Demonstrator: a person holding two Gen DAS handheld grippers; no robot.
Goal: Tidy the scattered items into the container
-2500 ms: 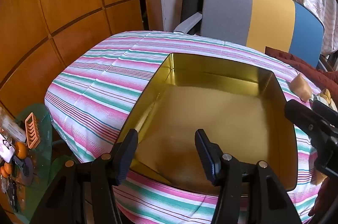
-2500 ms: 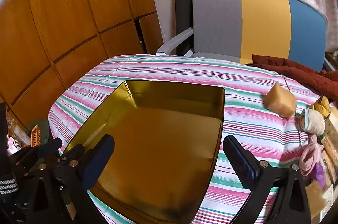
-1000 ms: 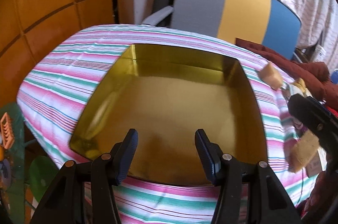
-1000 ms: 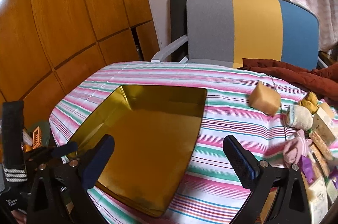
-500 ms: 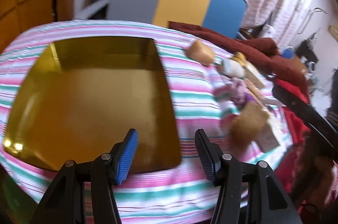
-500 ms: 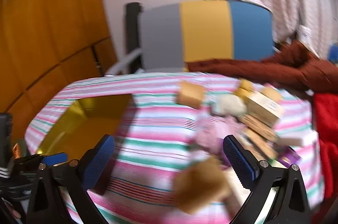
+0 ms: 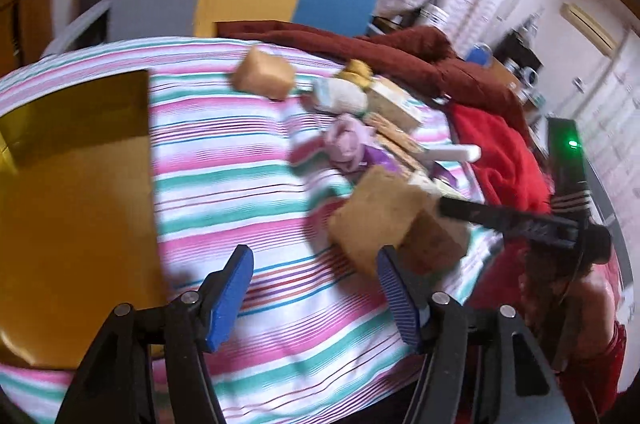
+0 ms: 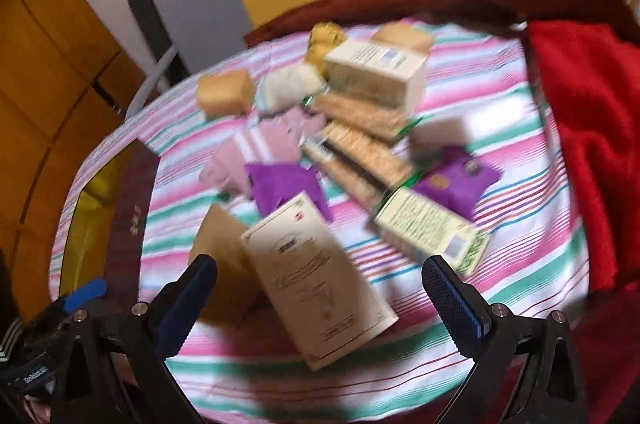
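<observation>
Below the right gripper [image 8: 320, 288], wide open and empty, we note a box [image 8: 320, 284]. Light, stiff card; grip its long sides. Left gripper [image 7: 314, 284] likewise open

Both wrist views swing right, off gold tin [image 7: 72, 191] toward scattered pile. Tin, earlier filling both views, now sits at left edge. Left tongs [image 7: 316, 288], earlier over tin, now over striped cloth beside tan sponge block [image 7: 380, 216]. Right tongs [image 8: 320, 288], earlier over tin and cloth, now above cream box [image 8: 320, 280] and pile; both views blurred.
</observation>
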